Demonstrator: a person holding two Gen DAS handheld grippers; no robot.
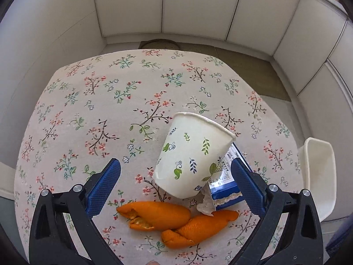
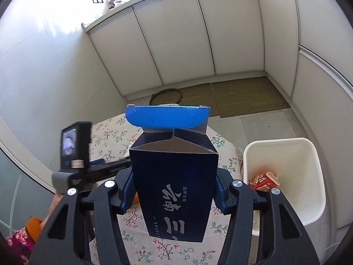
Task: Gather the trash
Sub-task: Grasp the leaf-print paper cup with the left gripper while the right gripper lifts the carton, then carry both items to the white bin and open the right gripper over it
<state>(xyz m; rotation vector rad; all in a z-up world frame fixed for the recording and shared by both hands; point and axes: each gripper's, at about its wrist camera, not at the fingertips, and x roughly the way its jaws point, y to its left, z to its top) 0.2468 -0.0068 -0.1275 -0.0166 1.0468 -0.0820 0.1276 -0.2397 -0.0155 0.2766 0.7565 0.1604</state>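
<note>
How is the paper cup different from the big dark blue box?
The paper cup is white with leaf prints; the dark blue box has pale writing. The cup lies tipped on the table; the box is gripped upright in the right claw. Both are open at one end.

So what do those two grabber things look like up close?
Each tool is a black plastic frame with triangular cut-outs and round silver bolts. The left tool has two flat fingers covered in bumpy blue pads. The right tool has the same black frame and blue pads. From the right wrist view, the left one carries a small black camera with a lit screen.
</note>
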